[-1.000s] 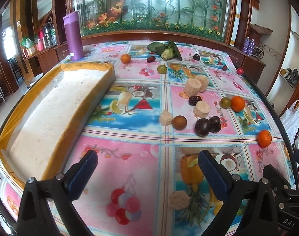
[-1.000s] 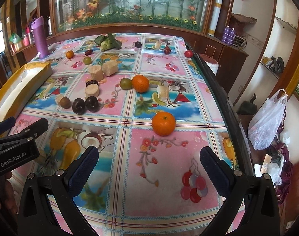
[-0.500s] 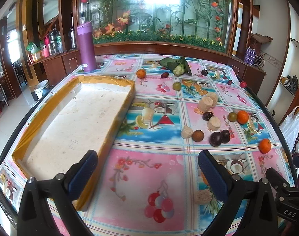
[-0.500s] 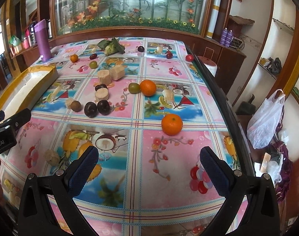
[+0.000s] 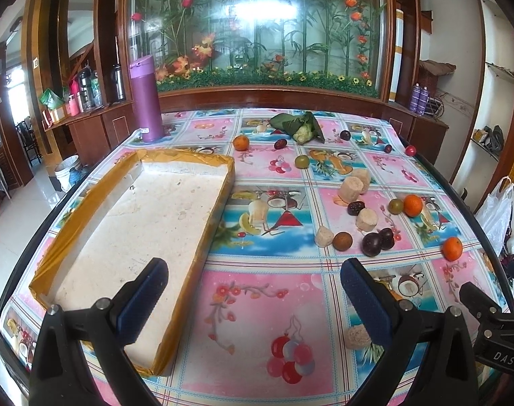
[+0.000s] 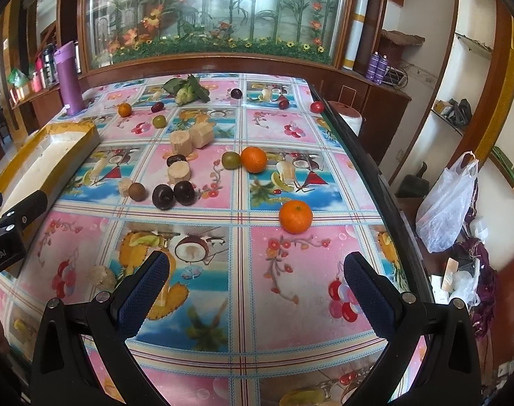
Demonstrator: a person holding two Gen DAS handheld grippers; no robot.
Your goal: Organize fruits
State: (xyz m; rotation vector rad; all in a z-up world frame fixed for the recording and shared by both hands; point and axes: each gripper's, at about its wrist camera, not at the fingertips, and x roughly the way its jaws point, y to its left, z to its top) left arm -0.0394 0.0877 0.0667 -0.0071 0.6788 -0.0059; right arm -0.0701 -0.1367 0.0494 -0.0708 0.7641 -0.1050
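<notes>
The long shallow tray (image 5: 148, 223) — white, rough foam-like floor, walls wrapped in tan tape — lies on the left side of the table (image 5: 257, 304) and holds nothing. Its near corner is partly covered by the left gripper (image 5: 253, 294), whose blue textured pads stand wide apart with nothing between them. The right gripper (image 6: 257, 287) is likewise spread wide and holds nothing, hovering over the glossy, fruit-printed tablecloth.

All the fruit sits outside the tray, to its right. Nearest that side is a cluster: two dark purple round fruits (image 6: 174, 194), a brown round one (image 6: 136, 191) touching a pale beige chunk (image 5: 323, 237), and three more beige cylindrical chunks (image 6: 185, 142) with fibrous cut faces, a small dark fruit among them. Farther right lie a green fruit (image 6: 230, 160) touching an orange (image 6: 254, 159), and a second orange (image 6: 295, 217) alone toward the table's right edge. One more beige chunk (image 5: 356, 336) sits near the front, half hidden behind the left gripper's right finger. Beyond the tray's far end stand a purple cylindrical flask (image 5: 146, 98) and, to its right, a small orange (image 5: 241, 142), a dark red fruit, another green one, and a leafy green bundle (image 5: 300, 127) — what it wraps is hard to make out. A few small red and dark fruits lie well apart from the tray, at the far right corner.
</notes>
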